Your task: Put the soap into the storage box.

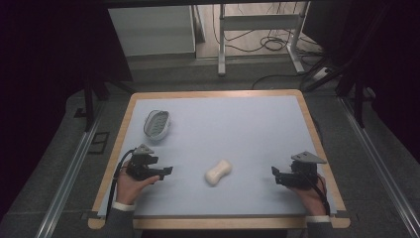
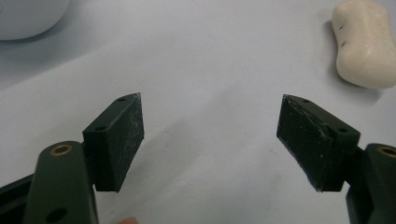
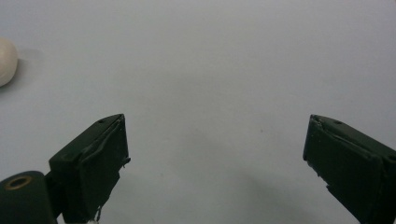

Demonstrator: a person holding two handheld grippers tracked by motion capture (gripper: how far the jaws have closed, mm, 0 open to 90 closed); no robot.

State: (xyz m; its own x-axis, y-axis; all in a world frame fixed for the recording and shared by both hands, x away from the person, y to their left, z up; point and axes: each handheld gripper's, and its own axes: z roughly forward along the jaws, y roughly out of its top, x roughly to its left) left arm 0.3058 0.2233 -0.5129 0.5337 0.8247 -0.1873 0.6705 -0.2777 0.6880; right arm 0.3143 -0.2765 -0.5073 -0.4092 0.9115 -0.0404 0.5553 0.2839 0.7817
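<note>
Pale blue table [image 1: 237,119] with a wooden rim, dark floor and a white desk frame behind. High view: one cream bar of soap [image 1: 218,172], waisted in the middle, lying near the front centre, its long axis running from near-left to far-right; one white slotted soap dish [image 1: 157,123] well apart toward the far left corner. Left gripper [image 1: 167,171] held low at the soap's left, jaws pointing toward it; right gripper [image 1: 275,172] at its right, jaws likewise pointing inward. Soap lies between them, somewhat nearer the left one by my judgement, touched by neither. Left gripper view: left gripper [image 2: 210,130] spread wide, nothing between the jaws, bare table beneath; soap [image 2: 364,44] ahead and off to the upper right, dish edge [image 2: 28,18] at upper left. Right gripper view: right gripper [image 3: 215,144] equally wide apart and empty; one rounded end of the soap [image 3: 6,55] at the far left edge. Likely next: left gripper swings right to straddle the bar across its narrow waist.
</note>
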